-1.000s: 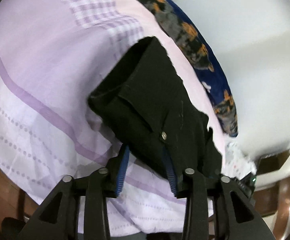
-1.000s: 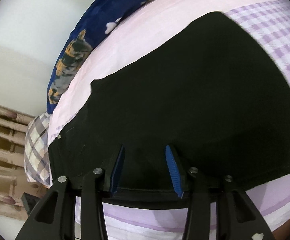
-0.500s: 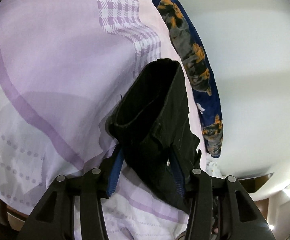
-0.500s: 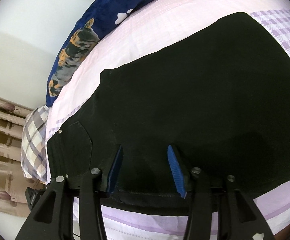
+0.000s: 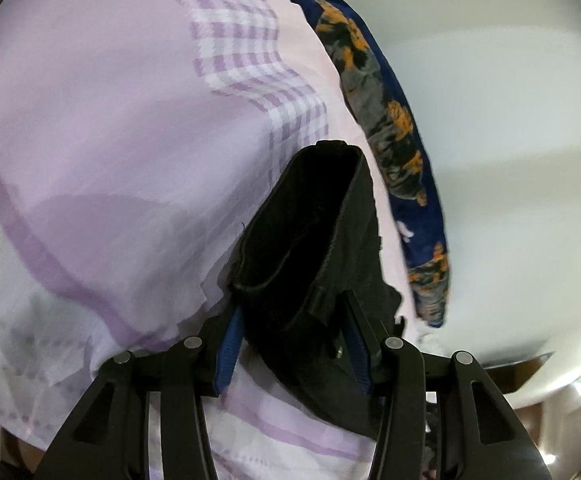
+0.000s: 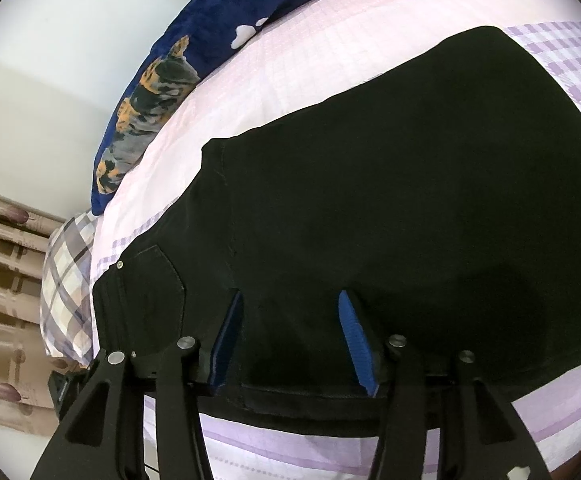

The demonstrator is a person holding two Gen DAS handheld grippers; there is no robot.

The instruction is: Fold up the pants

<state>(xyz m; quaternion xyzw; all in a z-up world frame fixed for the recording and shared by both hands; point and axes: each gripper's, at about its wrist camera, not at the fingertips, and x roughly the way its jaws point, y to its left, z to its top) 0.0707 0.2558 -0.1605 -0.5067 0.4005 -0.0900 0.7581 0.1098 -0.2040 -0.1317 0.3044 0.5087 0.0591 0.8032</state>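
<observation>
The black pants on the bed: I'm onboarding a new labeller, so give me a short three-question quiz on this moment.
1. True or false: the black pants lie on a lilac bedsheet.
2. What lies along the far edge of the bed? A) a navy cat-print blanket B) a red towel C) a laptop
3. In the left wrist view, what sits between the blue pads of the left gripper?

Key
1. True.
2. A, the navy cat-print blanket.
3. A raised, bunched end of the pants. In the right wrist view, the right gripper is over the flat part with its jaws apart.
</observation>
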